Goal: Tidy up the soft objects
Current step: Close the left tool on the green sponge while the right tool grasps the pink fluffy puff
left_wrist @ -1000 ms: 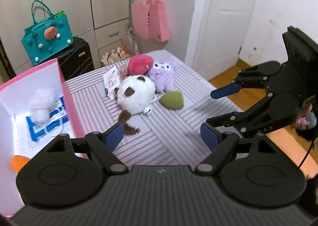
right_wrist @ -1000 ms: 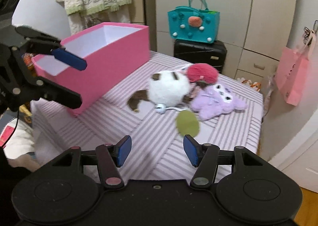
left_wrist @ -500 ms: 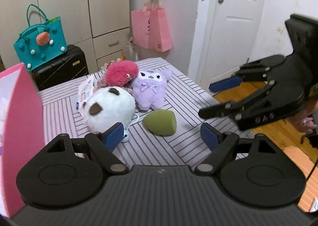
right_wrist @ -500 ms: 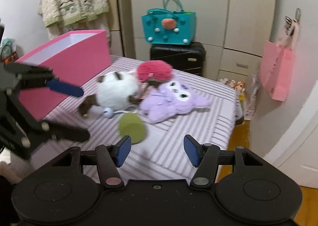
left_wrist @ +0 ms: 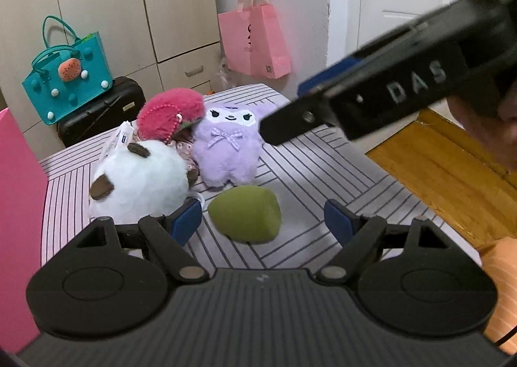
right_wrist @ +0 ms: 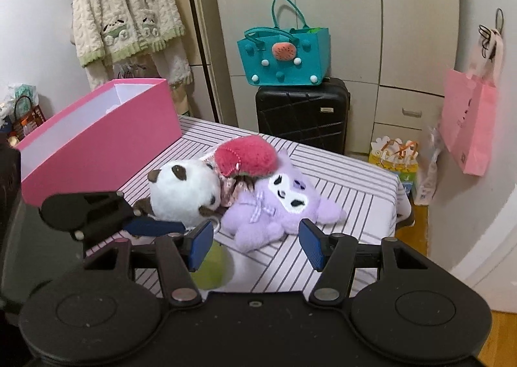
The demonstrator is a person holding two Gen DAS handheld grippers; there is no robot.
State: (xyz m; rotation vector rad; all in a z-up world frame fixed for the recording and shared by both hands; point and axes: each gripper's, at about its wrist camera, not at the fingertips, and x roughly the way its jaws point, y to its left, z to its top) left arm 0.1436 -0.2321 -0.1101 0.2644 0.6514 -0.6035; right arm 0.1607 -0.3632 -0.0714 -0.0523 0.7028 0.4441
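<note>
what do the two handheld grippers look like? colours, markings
Both match: the left gripper and right gripper are matte black plastic with a ribbed body, two round discs, linkage arms on silver pivot pins and blue ridged pads. Seen from the left wrist, the right one's finger reads "DAS" in grey.

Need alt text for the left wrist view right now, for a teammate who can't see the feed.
The open left gripper hovers just short of a green soft object on the striped table, nothing between its pads. Behind it sit a white plush, a purple plush and a red plush; the right gripper reaches in from the upper right.
</note>
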